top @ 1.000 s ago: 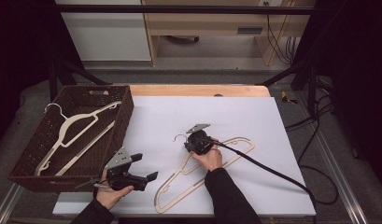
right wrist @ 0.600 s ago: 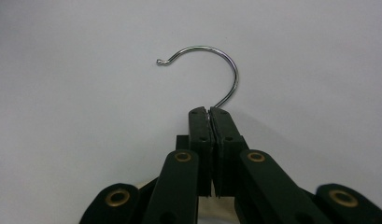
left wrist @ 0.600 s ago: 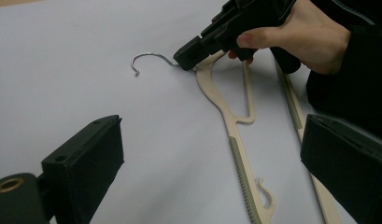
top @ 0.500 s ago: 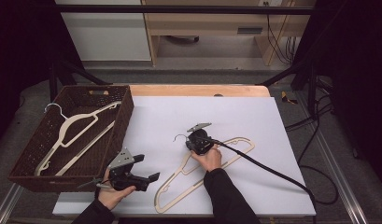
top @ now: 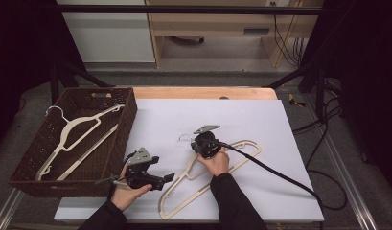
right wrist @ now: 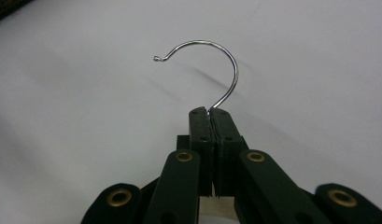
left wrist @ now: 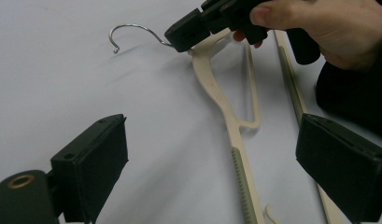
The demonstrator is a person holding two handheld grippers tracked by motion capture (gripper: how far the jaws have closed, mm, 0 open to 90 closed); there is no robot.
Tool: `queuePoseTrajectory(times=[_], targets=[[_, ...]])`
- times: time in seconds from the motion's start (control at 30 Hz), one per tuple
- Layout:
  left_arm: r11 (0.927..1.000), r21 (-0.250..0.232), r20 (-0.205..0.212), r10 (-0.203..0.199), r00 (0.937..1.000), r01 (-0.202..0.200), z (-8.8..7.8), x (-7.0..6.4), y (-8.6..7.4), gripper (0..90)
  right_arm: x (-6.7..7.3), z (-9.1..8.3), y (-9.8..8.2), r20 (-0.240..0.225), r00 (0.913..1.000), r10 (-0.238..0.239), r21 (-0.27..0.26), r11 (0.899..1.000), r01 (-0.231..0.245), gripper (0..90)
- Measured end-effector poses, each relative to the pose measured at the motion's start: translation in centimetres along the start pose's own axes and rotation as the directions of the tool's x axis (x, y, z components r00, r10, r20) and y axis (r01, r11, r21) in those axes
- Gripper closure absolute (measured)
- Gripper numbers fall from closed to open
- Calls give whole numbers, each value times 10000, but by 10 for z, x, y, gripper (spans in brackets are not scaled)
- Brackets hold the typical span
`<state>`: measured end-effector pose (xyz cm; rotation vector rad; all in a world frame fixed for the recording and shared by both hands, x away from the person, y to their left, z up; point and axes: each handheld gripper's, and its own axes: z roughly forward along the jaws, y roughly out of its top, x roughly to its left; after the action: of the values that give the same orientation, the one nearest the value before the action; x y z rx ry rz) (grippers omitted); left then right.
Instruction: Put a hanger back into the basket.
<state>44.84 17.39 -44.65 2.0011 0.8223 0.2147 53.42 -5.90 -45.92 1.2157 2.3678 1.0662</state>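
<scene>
Right gripper view: right gripper (right wrist: 210, 112) clamped tight on the hanger (top: 210, 184) at its wire hook (right wrist: 212, 60), having just closed. Left gripper (left wrist: 212, 163) gapes empty, now nearer the table's front edge.

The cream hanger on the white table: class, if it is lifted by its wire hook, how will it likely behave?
The hanger looks thin and open-framed, so probably light and stiff. The right gripper is shut on the hook base alone, so the long body may swing or twist. The smooth wire could slip.
</scene>
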Motion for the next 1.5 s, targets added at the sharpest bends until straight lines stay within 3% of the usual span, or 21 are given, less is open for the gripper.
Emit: queuePoseTrajectory(times=[0.17,0.3,0.47,0.57,0.6,0.67,0.8,1.13,1.17,1.5], targets=[[9997,248,205,62,9998,-67,20,-3,9,136,1,-5,1,43,9998,-180,-238,9996,181,889],[9989,460,402,-115,9991,97,36,-3,13,186,3,-9,1,36,9999,-99,-335,9994,100,889],[9975,701,443,-104,9990,73,51,-4,17,239,1,-12,2,8,9992,-405,-480,9980,405,889],[9966,813,546,-187,9983,142,58,-4,19,290,2,-14,2,-8,9992,-410,-540,9977,409,890],[9967,805,589,-161,9981,113,60,-4,20,313,4,-15,3,7,9999,-154,-547,9984,154,889],[9959,879,641,-266,9976,209,65,-4,20,358,3,-16,3,-16,9990,-450,-616,9971,448,889],[9931,1112,729,-453,9963,370,75,-2,20,447,4,-19,4,-7,9991,-413,-721,9966,411,889],[9907,1220,1092,-740,9913,605,81,-4,24,676,5,-28,5,-12,9981,-622,-926,9938,618,889],[9905,1224,1110,-761,9909,623,81,-5,24,688,6,-29,5,15,9987,-505,-939,9943,504,889],[9903,1055,1231,-1038,9869,909,73,-12,29,730,11,-48,5,63,9956,-931,-1250,9878,932,875]])
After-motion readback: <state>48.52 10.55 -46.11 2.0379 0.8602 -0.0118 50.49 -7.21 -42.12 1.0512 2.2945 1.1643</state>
